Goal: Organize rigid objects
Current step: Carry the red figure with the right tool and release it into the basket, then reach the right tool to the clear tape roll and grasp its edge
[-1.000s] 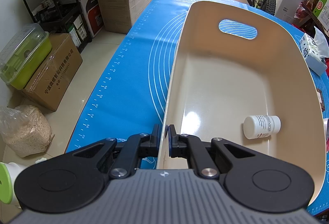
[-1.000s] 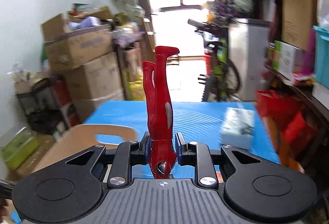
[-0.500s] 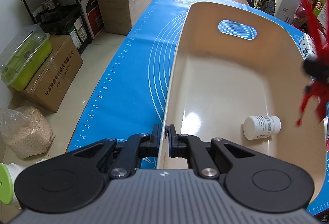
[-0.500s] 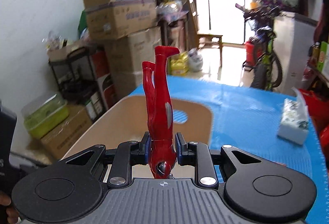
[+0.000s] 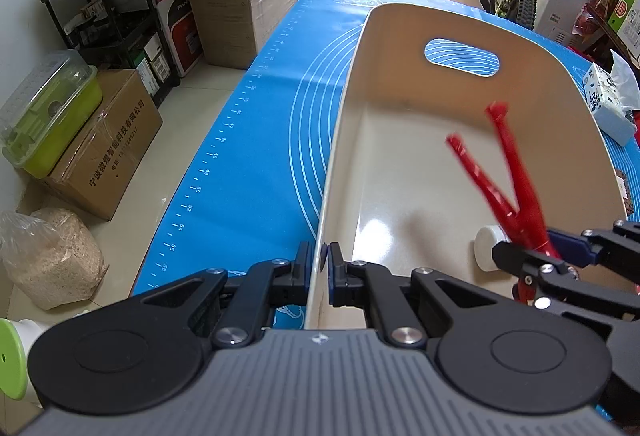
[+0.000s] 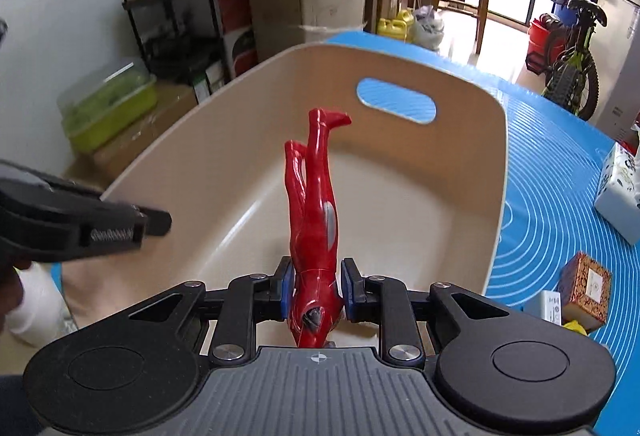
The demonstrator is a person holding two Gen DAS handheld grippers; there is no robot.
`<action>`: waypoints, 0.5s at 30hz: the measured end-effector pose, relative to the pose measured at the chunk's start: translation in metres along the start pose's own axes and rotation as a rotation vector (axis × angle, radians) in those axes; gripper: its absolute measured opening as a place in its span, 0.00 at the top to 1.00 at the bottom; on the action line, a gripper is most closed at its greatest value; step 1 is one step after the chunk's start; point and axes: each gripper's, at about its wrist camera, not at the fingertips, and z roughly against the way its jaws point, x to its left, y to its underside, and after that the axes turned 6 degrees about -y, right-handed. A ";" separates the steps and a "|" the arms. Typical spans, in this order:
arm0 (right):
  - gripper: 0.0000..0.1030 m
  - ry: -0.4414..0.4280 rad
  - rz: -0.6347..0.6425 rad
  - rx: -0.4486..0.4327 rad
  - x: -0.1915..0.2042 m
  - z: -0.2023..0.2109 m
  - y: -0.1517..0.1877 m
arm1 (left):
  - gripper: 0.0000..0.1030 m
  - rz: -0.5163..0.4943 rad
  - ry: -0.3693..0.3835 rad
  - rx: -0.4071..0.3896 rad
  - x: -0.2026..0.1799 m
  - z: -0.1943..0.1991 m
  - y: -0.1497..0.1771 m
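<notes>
Right gripper (image 6: 315, 290) has swung in over the beige bin (image 6: 496, 196) since a second ago; now the red figure (image 6: 314, 212), head down and legs up, sits centre frame above the bin floor. Jaws look slightly eased off the torso, so release is probably starting. Left gripper (image 5: 319, 268) stays clamped on the bin's near-left rim. White bottle (image 5: 486, 248) lies inside, lower right of left view. Next: drop clear of bottle.

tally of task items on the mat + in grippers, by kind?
Beige bin: 1
Red figure: 1
White bottle: 1
Tissue pack: 1
Patterned box: 1
Total: 5
</notes>
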 end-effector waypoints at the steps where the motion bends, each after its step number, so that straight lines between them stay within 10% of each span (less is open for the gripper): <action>1: 0.67 0.002 0.000 0.010 0.000 -0.002 0.001 | 0.91 0.000 0.000 -0.001 0.000 0.000 0.000; 15: 0.38 -0.022 -0.076 -0.137 -0.020 0.052 0.002 | 0.90 -0.002 -0.003 -0.001 -0.001 -0.001 0.001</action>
